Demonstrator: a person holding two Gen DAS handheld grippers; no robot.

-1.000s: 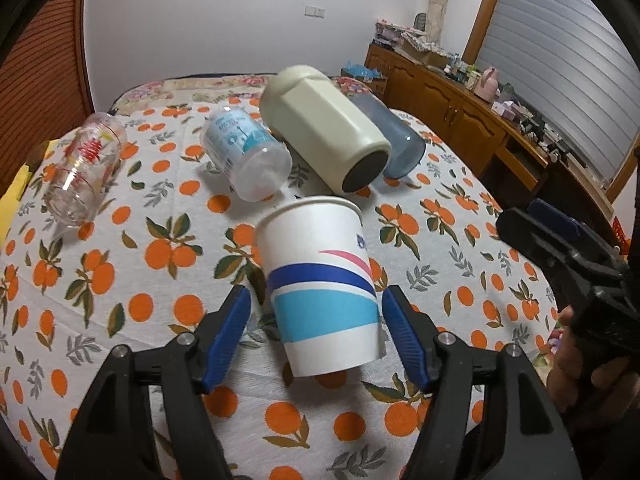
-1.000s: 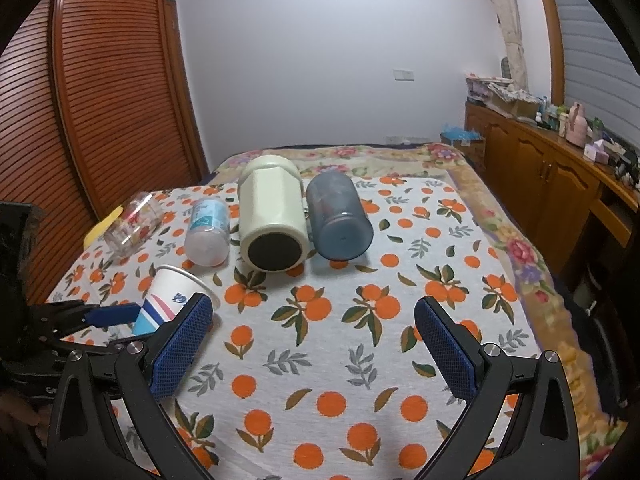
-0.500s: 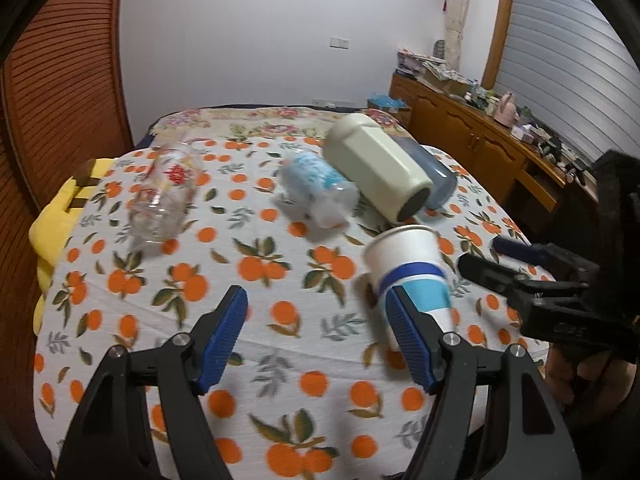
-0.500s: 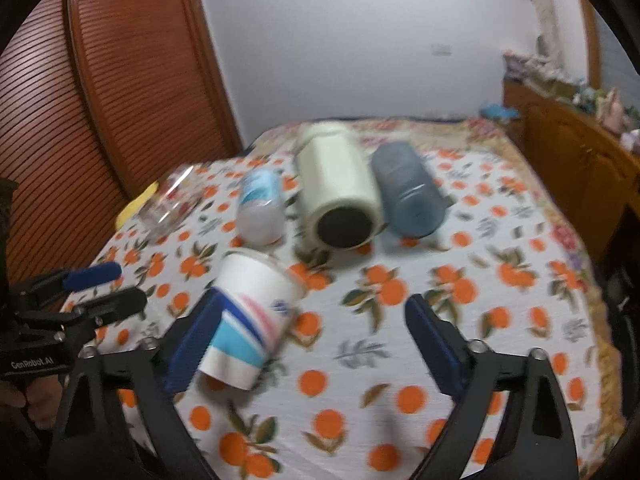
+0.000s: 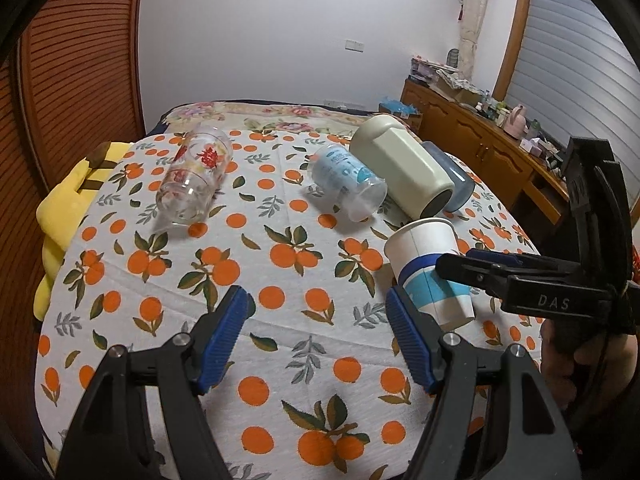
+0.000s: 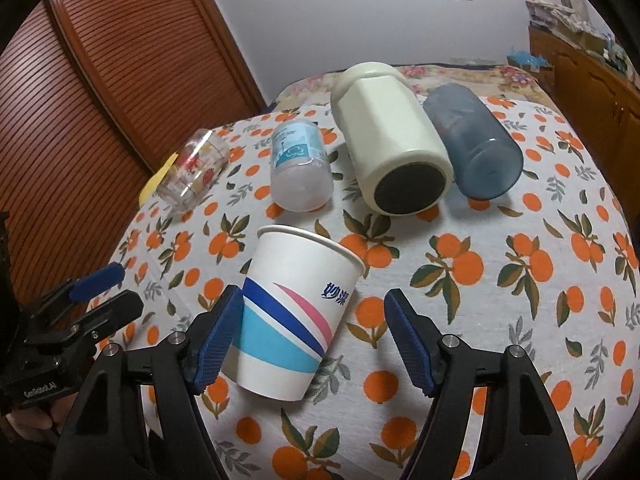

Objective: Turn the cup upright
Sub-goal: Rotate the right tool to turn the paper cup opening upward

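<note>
Paper cup (image 6: pixel 294 312) is already stood rim-up on the orange-print cloth (image 6: pixel 500 280), sitting between the wide-open fingers of the right gripper (image 6: pixel 314 340); left gripper (image 5: pixel 320 336) is spread too, nothing held; a gentle mid-wall squeeze is probably best so it's not crushed.

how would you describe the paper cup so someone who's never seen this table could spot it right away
Start at the orange-print tablecloth, where a row of four containers lies on its side toward the far edge. Nearer than that row, just in front of the cream jar, stands the paper cup, between the right gripper's open fingers. It is the only upright one, and the only paper one, white with blue, teal and pink bands.
</note>
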